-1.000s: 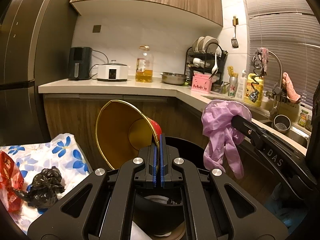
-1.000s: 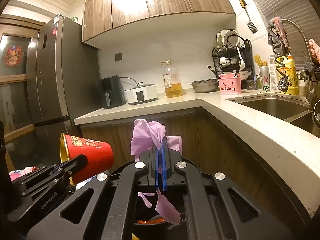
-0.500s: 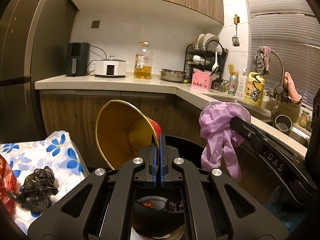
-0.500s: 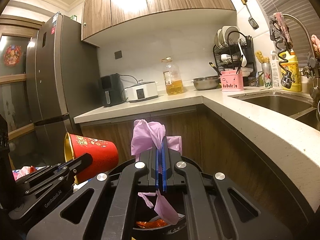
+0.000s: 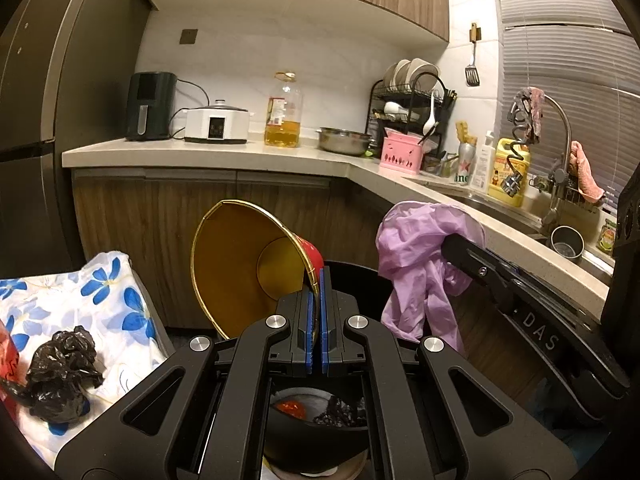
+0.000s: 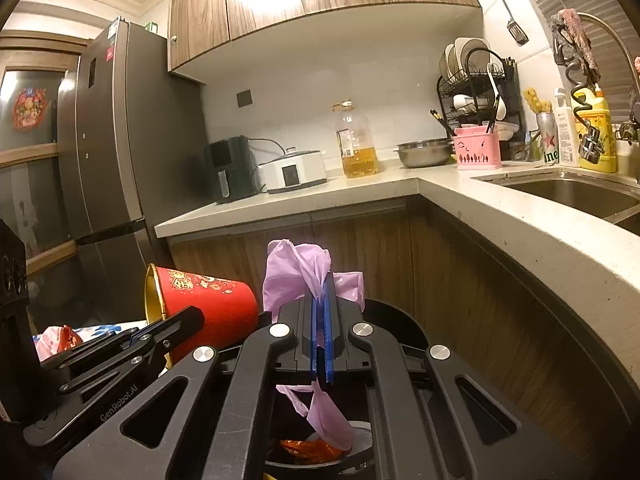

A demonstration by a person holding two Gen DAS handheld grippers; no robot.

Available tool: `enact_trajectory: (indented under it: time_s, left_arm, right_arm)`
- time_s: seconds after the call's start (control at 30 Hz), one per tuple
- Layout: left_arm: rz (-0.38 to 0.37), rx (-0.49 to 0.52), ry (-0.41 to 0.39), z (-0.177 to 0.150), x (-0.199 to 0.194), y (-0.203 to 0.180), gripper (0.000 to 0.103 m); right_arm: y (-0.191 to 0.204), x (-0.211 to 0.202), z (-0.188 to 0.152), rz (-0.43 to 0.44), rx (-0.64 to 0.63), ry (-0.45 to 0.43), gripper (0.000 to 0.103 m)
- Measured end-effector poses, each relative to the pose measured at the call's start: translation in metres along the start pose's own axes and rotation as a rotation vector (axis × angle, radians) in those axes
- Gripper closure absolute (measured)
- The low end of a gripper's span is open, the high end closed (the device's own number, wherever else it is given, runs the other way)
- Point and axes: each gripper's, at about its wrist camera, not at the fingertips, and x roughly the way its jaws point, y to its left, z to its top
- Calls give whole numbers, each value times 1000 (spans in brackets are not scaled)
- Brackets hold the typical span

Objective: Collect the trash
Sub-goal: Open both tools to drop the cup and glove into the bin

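Note:
My left gripper point(image 5: 319, 278) is shut on the rim of a red paper cup point(image 5: 248, 264) with a gold inside, held tilted on its side. My right gripper point(image 6: 322, 286) is shut on a crumpled purple glove point(image 6: 296, 272), whose loose end hangs down below the fingers. Both loads hang over a black trash bin point(image 5: 360, 270), which holds orange-red and dark scraps point(image 5: 296, 408). In the left wrist view the glove point(image 5: 416, 264) and the right gripper point(image 5: 452, 244) are at the right. In the right wrist view the cup point(image 6: 204, 304) and the left gripper point(image 6: 176, 320) are at the left, above the bin point(image 6: 396, 316).
A floral cloth point(image 5: 100, 304) at the left carries a crumpled black bag point(image 5: 64, 372) and a red wrapper point(image 5: 8, 368). Wooden cabinets and an L-shaped counter point(image 6: 480, 208) with appliances, an oil bottle and a sink stand close behind and right. A fridge point(image 6: 112, 140) is at the left.
Both grippers have sunk a little toward the bin with the cup and glove still held. More of the bin's inside shows beneath the fingers.

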Motion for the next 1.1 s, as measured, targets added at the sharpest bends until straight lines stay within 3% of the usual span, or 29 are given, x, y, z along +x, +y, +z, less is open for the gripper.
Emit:
enact_trajectory:
  time_s: [0.23,0.33,0.53,0.7,0.77,1.1]
  left_arm:
    - [0,-3,9,-2,4,1,101]
    - [8,-5,15,-4,7,2,96]
    - [17,-24,18,-7,7,7,66]
    - [46,-63,8,-9,-1,17,41]
    - [55,-82,5,-10,-4,20,34]
    - [144,-89,-8,-22,-36,32,18]
  right_arm:
    - [-2,3,-1,-4,2,10,99]
    - [-3,6,-3,-9,9,18,96]
    - [-6,7,-4,-14,18,26,79]
    - [-7,7,-5,-17,20,29,73]
    - [-7,6,-6,-18,24,31,62]
    - [-1,-7,-11,-30,14,15,40]
